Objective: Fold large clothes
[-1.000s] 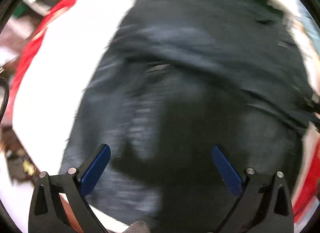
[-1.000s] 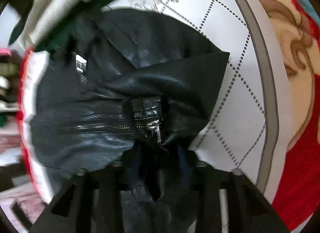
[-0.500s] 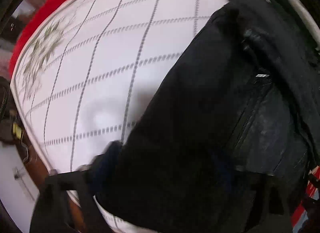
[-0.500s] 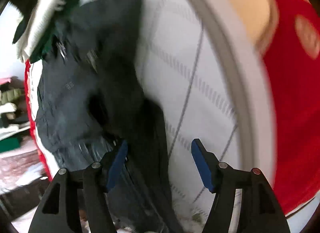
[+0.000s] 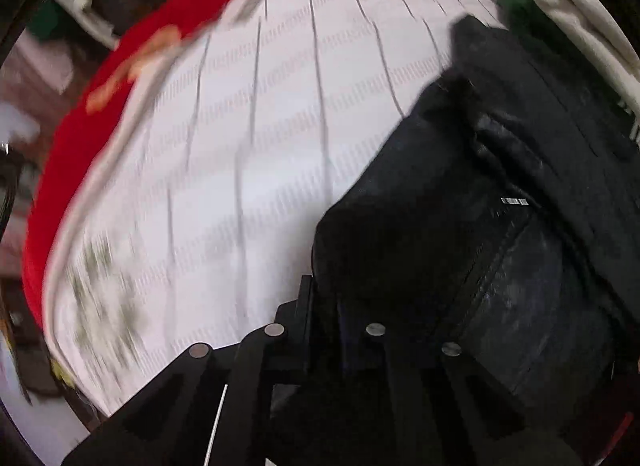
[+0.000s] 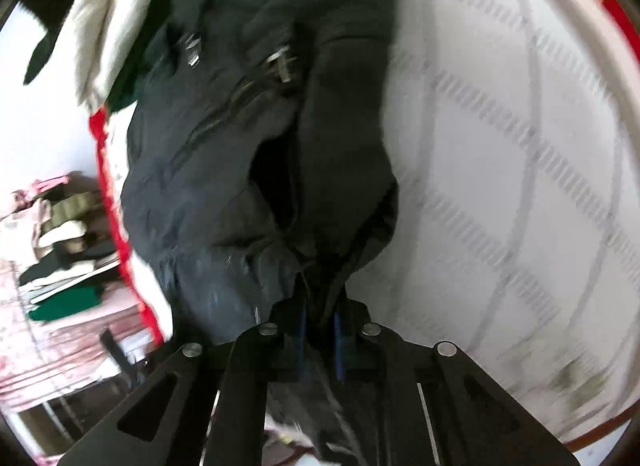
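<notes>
A black leather jacket [image 5: 500, 225] with metal zips lies bunched on a white quilted bedspread [image 5: 240, 153]. In the left wrist view my left gripper [image 5: 324, 298] is shut on the jacket's edge at the bottom centre. In the right wrist view the jacket [image 6: 248, 137] stretches away from my right gripper [image 6: 320, 306], whose blue pads are closed on a fold of the black fabric. The zip pull [image 6: 280, 61] shows near the top.
A white and green garment [image 6: 120, 17] lies beyond the jacket. A red blanket [image 5: 80, 137] borders the bedspread. Stacked folded clothes [image 6: 60, 234] sit on a shelf off the bed's left side.
Both grippers were open half a second to a second ago and have closed on the jacket's fabric. The views have swung, and the jacket is now pulled between them.
</notes>
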The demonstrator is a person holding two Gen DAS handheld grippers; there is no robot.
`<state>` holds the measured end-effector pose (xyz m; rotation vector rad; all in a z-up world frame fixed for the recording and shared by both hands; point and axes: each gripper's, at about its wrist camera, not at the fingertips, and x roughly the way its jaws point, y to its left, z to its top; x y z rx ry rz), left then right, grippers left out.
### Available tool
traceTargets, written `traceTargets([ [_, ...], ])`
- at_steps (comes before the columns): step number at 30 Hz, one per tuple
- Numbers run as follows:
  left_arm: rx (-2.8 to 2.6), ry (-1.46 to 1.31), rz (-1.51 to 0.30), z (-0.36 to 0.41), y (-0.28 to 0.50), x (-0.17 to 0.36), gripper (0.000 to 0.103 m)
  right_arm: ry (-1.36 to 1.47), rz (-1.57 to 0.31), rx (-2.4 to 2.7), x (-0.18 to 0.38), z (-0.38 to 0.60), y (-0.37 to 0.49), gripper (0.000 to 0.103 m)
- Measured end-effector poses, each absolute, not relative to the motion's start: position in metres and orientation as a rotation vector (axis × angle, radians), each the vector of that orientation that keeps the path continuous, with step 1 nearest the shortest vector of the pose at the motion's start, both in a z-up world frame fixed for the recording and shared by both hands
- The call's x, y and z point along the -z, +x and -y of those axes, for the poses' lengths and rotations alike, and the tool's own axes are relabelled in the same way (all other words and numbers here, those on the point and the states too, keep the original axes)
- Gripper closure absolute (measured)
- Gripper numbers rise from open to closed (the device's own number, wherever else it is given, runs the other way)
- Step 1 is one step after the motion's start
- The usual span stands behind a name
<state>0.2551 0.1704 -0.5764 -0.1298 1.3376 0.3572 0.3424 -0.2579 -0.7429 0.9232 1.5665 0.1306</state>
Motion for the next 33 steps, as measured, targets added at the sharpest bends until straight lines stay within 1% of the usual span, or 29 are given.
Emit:
traceTargets([
  [1, -0.354, -0.112, -1.34, -0.179, 0.27, 0.578, 0.095, 0.917, -1.58, -0.139, 0.745, 0.244, 0.34, 0.094],
  [3, -0.337, -0.064, -1.371, -0.189, 0.305, 0.586, 0.093, 0.732, -1.659, -0.061, 0.755, 0.213, 0.33, 0.094],
  [4, -0.329, -0.056, -1.376, -0.189, 0.312, 0.587, 0.092, 0.684, -1.689, -0.022, 0.762, 0.207, 0.326, 0.095],
  [5, -0.322, -0.033, -1.376, -0.188, 0.325, 0.587, 0.092, 0.684, -1.689, 0.017, 0.769, 0.201, 0.321, 0.096],
  [6, -0.324, -0.016, -1.372, -0.185, 0.33, 0.586, 0.091, 0.662, -1.684, 0.053, 0.77, 0.196, 0.32, 0.098],
  [9, -0.326, 0.02, -1.326, -0.175, 0.334, 0.577, 0.09, 0.589, -1.708, 0.124, 0.766, 0.176, 0.325, 0.096],
  [11, -0.319, 0.025, -1.302, -0.168, 0.331, 0.571, 0.068, 0.575, -1.742, 0.119, 0.762, 0.166, 0.332, 0.091],
  [12, -0.313, 0.024, -1.292, -0.162, 0.327, 0.568, 0.031, 0.597, -1.753, 0.12, 0.759, 0.165, 0.334, 0.087],
  [13, -0.313, 0.026, -1.281, -0.155, 0.317, 0.561, 0.01, 0.615, -1.754, 0.12, 0.754, 0.166, 0.337, 0.08],
  [14, -0.311, 0.026, -1.261, -0.148, 0.314, 0.561, 0.001, 0.611, -1.75, 0.122, 0.751, 0.167, 0.34, 0.074],
  [15, -0.319, 0.034, -1.242, -0.134, 0.308, 0.558, 0.001, 0.598, -1.73, 0.121, 0.746, 0.166, 0.343, 0.057],
  [16, -0.321, 0.04, -1.238, -0.138, 0.307, 0.558, 0.001, 0.57, -1.698, 0.115, 0.743, 0.164, 0.348, 0.049],
  [17, -0.316, 0.039, -1.238, -0.143, 0.313, 0.559, 0.001, 0.536, -1.68, 0.117, 0.74, 0.161, 0.351, 0.049],
  [18, -0.314, 0.037, -1.24, -0.137, 0.316, 0.558, 0.001, 0.494, -1.665, 0.121, 0.739, 0.156, 0.355, 0.052],
  [19, -0.315, 0.039, -1.243, -0.137, 0.313, 0.556, 0.001, 0.462, -1.639, 0.137, 0.739, 0.153, 0.356, 0.068],
  [21, -0.307, 0.033, -1.26, -0.129, 0.308, 0.559, 0.001, 0.438, -1.654, 0.202, 0.748, 0.149, 0.353, 0.079],
  [23, -0.302, 0.044, -1.265, -0.122, 0.305, 0.56, 0.001, 0.434, -1.661, 0.207, 0.755, 0.143, 0.353, 0.079],
  [25, -0.308, 0.074, -1.253, -0.113, 0.297, 0.554, 0.001, 0.376, -1.693, 0.175, 0.749, 0.132, 0.359, 0.078],
  [26, -0.306, 0.093, -1.246, -0.107, 0.292, 0.55, 0.001, 0.381, -1.695, 0.157, 0.746, 0.125, 0.363, 0.075],
  [27, -0.312, 0.127, -1.24, -0.098, 0.287, 0.545, 0.001, 0.392, -1.696, 0.134, 0.741, 0.118, 0.366, 0.069],
  [28, -0.321, 0.175, -1.23, -0.088, 0.281, 0.54, 0.001, 0.399, -1.687, 0.119, 0.734, 0.115, 0.372, 0.053],
  [29, -0.332, 0.229, -1.216, -0.076, 0.274, 0.534, 0.001, 0.398, -1.671, 0.108, 0.726, 0.123, 0.367, 0.043],
  [30, -0.342, 0.308, -1.194, -0.058, 0.262, 0.526, 0.001, 0.388, -1.652, 0.091, 0.716, 0.126, 0.365, 0.029],
  [31, -0.347, 0.362, -1.183, -0.043, 0.253, 0.522, 0.001, 0.361, -1.638, 0.079, 0.707, 0.129, 0.364, 0.026],
  [33, -0.353, 0.483, -1.153, -0.007, 0.228, 0.512, 0.001, 0.32, -1.623, 0.057, 0.695, 0.135, 0.358, 0.026],
])
